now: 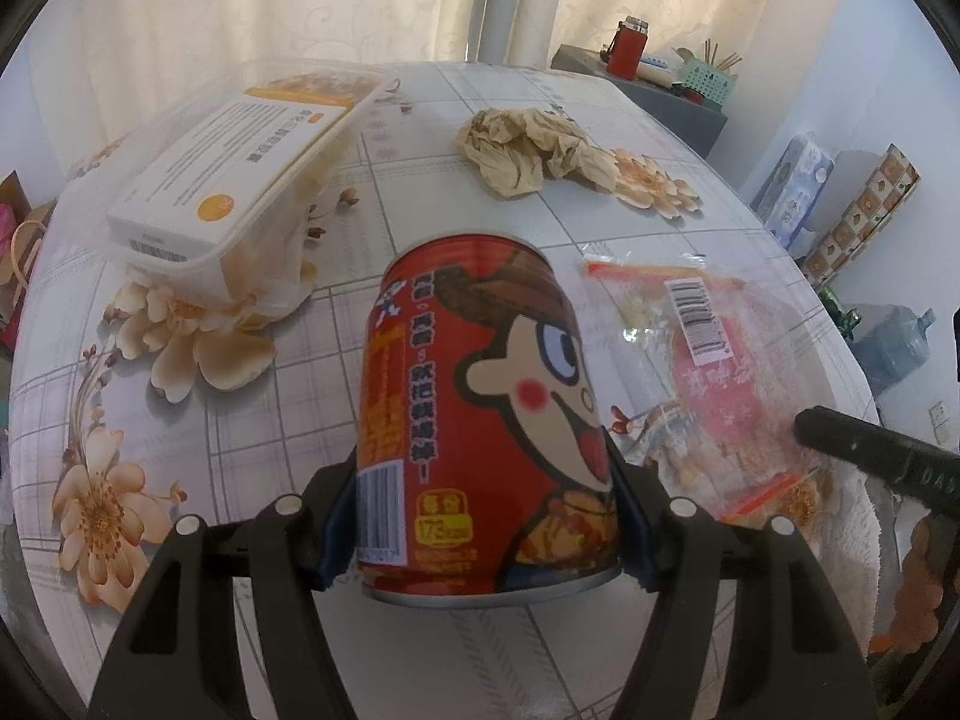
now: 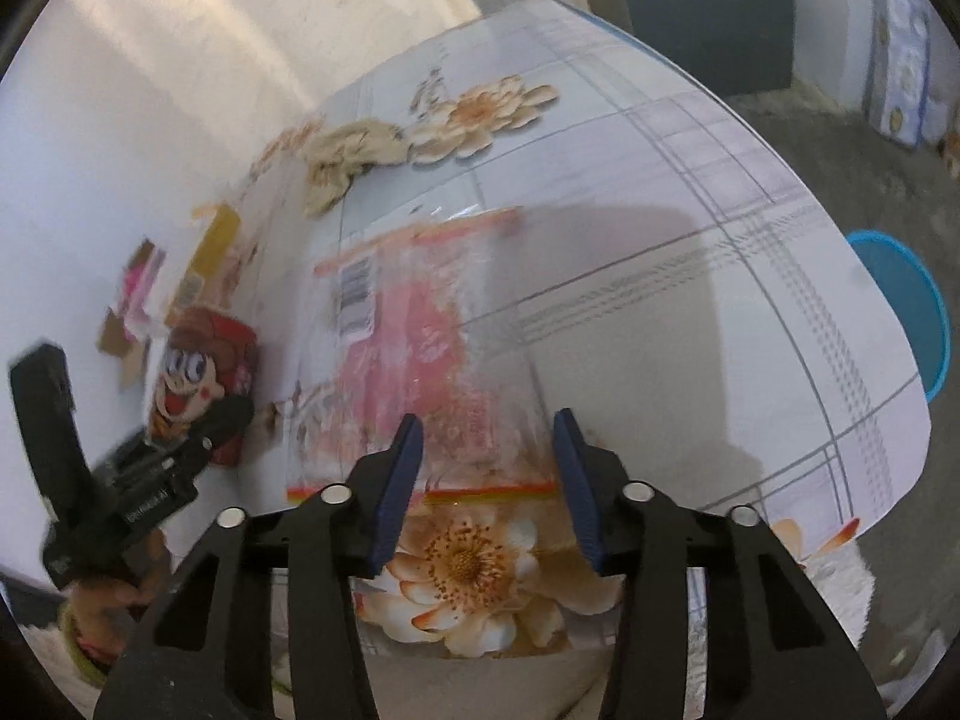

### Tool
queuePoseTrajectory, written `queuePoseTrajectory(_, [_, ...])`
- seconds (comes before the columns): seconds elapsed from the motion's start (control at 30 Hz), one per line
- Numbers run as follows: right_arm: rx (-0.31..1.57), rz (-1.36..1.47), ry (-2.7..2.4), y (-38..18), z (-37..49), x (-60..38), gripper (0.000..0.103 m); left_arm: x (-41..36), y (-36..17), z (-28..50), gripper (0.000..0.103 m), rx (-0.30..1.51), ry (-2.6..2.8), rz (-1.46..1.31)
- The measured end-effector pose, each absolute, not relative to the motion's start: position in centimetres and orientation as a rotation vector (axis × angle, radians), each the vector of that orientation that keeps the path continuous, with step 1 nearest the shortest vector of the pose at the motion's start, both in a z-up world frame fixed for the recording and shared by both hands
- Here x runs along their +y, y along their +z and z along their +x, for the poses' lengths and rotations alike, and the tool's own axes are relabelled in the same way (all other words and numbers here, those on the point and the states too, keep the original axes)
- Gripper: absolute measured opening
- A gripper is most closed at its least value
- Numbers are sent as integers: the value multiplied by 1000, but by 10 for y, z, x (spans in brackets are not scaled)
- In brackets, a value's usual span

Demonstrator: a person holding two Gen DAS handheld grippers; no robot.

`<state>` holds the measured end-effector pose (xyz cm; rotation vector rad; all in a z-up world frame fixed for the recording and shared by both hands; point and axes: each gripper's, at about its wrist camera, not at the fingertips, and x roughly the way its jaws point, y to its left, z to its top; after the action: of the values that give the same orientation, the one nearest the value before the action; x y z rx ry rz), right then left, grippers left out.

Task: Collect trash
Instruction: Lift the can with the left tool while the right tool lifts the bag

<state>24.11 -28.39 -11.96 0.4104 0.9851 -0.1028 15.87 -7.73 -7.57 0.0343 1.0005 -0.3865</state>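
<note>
My left gripper [image 1: 483, 516] is shut on a red cartoon drink can [image 1: 480, 408], its pads pressing both sides near the can's base, above the table. The can also shows in the right wrist view [image 2: 204, 372] with the left gripper [image 2: 180, 450] around it. My right gripper [image 2: 489, 480] is open, its fingers on either side of the near end of a clear plastic snack bag [image 2: 414, 348] lying flat on the table. The bag shows in the left wrist view [image 1: 702, 372], with the right gripper's finger [image 1: 864, 450] at its right edge. A crumpled brown paper [image 1: 528, 150] lies farther back.
A clear plastic bin [image 1: 240, 180] holding a white and orange box stands at the back left on the floral tablecloth [image 1: 240, 408]. A blue stool [image 2: 906, 306] stands beside the table's right edge. A grey cabinet [image 1: 666, 96] with clutter is behind the table.
</note>
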Motion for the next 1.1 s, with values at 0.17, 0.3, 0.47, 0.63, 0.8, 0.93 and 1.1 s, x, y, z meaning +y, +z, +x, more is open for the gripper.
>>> queuePoseTrajectory(0.17, [992,277,-156,-120,243,-266,22,-78,-76,157,66,988,-382,45])
queuePoseTrajectory(0.3, [982,265,-164,-120,242,-265,14,-78,-76,155,66,974,-374,54])
queuePoseTrajectory(0.47, [951,278,-169,-116,236,-267,6,-80,-75,153,65,958,-367,61])
queuePoseTrajectory(0.63, [913,263,-197,-104,230,-268,4,-78,-75,147,65,944,-370,50])
queuePoseTrajectory(0.8, [874,276,-228,-95,220,-278,3,-74,-70,141,64,925,-382,35])
queuePoseTrajectory(0.93, [841,285,-246,-86,213,-284,3,-71,-61,135,64,902,-393,25])
queuePoseTrajectory(1.1, [801,294,-259,-77,204,-289,2,-71,-46,127,64,864,-417,18])
